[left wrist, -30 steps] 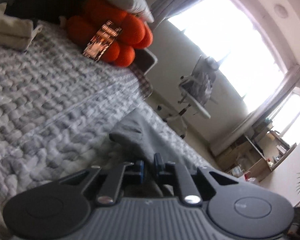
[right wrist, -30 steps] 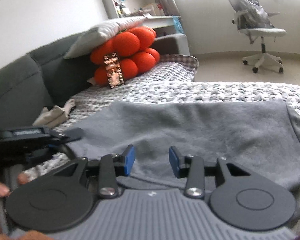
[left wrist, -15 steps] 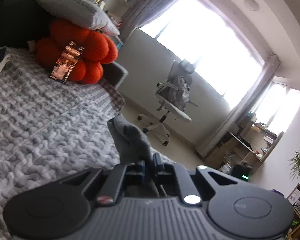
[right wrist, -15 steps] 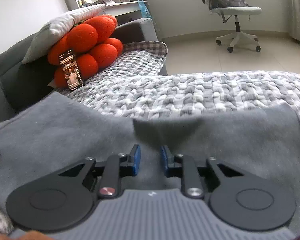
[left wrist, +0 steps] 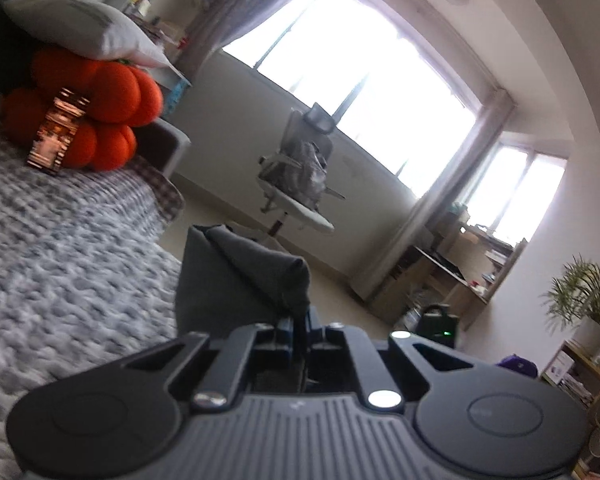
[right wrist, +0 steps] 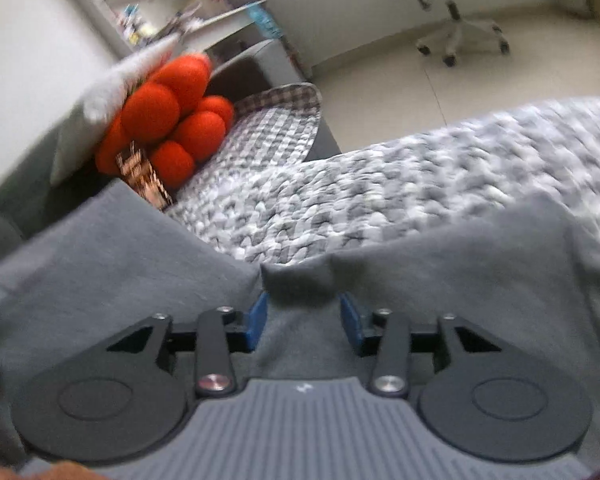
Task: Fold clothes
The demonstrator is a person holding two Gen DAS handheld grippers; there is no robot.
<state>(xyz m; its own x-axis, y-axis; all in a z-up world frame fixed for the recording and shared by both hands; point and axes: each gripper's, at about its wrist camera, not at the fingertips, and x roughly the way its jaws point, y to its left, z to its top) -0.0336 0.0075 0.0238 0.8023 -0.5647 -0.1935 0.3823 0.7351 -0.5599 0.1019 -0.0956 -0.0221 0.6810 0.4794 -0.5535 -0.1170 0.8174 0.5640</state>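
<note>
A grey garment [right wrist: 460, 272] lies spread over the knitted grey-and-white blanket [right wrist: 340, 184]. My right gripper [right wrist: 303, 320] is low over its near part. The jaws are opening, and a raised fold of the grey cloth still stands between the blue pads [right wrist: 256, 320]. In the left wrist view my left gripper [left wrist: 298, 322] is shut on a bunched edge of the grey garment [left wrist: 228, 280], held up off the blanket [left wrist: 60, 260] with the cloth hanging in folds in front of the fingers.
An orange pumpkin cushion [left wrist: 100, 116] with a shiny tag and a pale pillow [left wrist: 80, 32] sit against the dark sofa back. Beyond the blanket's edge are bare floor, an office chair [left wrist: 300, 176], desks and a potted plant [left wrist: 580, 300].
The left gripper has risen, lifting the grey cloth off the blanket. The right gripper pinched a fold of the garment, then its jaws spread again, and its view has rolled.
</note>
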